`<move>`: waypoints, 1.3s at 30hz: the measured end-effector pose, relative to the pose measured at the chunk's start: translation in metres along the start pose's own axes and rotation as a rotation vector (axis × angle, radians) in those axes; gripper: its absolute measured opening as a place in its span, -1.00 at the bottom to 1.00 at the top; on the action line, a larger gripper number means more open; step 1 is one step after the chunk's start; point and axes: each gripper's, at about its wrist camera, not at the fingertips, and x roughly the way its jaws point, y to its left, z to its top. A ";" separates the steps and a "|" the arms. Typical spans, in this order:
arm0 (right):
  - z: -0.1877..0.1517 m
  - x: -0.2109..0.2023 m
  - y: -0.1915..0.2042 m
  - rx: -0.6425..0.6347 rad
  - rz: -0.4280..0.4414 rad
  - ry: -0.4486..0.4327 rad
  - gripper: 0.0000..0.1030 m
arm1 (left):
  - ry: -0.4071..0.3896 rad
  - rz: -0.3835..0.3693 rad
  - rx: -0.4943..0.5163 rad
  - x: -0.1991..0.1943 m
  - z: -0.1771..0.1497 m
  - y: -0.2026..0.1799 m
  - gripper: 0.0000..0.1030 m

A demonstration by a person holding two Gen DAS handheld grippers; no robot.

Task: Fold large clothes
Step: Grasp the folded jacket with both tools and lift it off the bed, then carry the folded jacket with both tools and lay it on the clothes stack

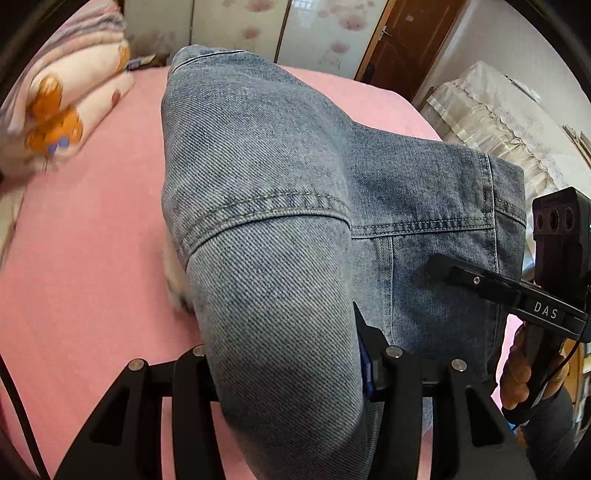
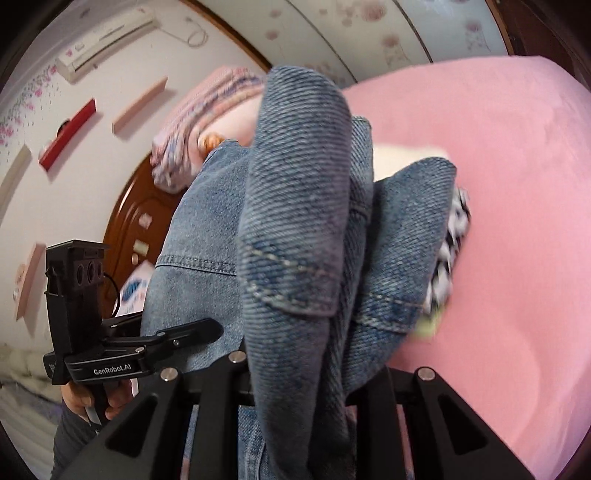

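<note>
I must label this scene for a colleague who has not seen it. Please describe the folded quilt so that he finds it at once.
Start from the pink bed. At its far left corner, by the floral wardrobe doors, lies the folded quilt. It is cream with orange flower prints, unlike the blue denim garment hanging in the middle.

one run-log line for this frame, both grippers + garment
left gripper: shut on denim jacket | right gripper: shut on denim jacket | jacket: lifted, draping over pink bed sheet | fold: unfinished

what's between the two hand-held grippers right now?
The denim jacket: it spans from the left hand-held gripper to the right hand-held gripper, both clamped on it. Left wrist view shows it best.
</note>
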 end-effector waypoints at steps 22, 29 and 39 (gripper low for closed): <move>0.085 0.163 -0.158 0.233 0.050 -0.031 -0.31 | -0.043 0.043 -0.019 0.177 0.121 0.092 0.69; 0.079 0.100 -0.137 0.056 -0.167 -0.024 -0.08 | -0.107 0.214 -0.001 0.144 0.107 0.068 0.68; 0.054 0.062 -0.076 -0.108 -0.254 -0.123 -0.15 | -0.138 0.199 -0.012 0.099 0.082 0.025 -0.62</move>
